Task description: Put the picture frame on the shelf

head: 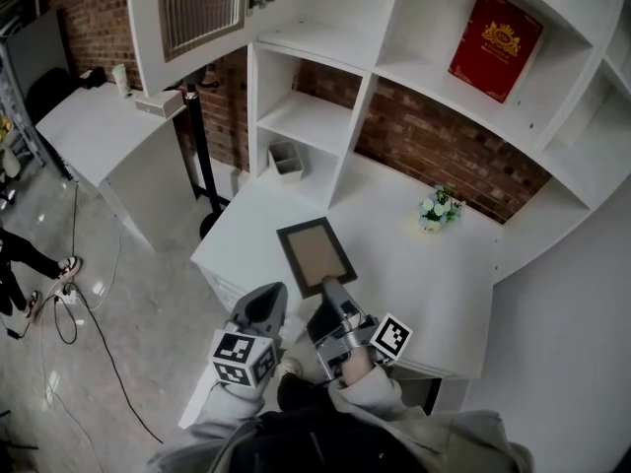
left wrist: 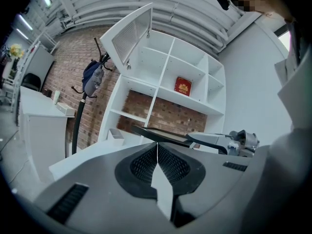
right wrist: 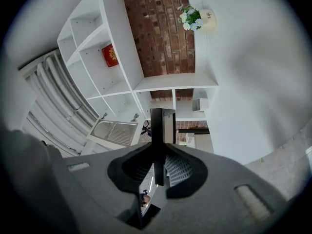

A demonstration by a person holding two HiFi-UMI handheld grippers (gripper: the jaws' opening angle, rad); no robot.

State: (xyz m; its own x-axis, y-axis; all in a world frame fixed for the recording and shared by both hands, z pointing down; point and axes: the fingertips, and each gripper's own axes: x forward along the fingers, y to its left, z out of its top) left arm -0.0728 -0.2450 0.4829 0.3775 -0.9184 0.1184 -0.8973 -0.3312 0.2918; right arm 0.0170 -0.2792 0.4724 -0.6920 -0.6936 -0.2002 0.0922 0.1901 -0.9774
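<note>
While the frame (head: 315, 254) hung in the lower middle of the head view, short of the shelf (head: 367, 67), the task was only partly done: the pickup looked complete and the placing was left. The right tongs (head: 332, 289) were clenched on the frame's near edge, holding it roughly flat over the desk (head: 434, 284). The right gripper view showed its dark rim pinched between the ribbed pads. The left tongs (head: 268, 299) were pressed together on nothing, just left of the frame. By my reading, what remained was to carry it to a bay, stand it there and let go. The frame was a thin flat rectangle, with a dark matte border round a dull brown panel. Shelf and desk were smooth white board, the shelf in square-cornered bays backed by rough red brick. A glossy red book (head: 495, 42) stood in an upper-right bay, and a small pot of flowers (head: 439, 208) stood on the desk at right
</note>
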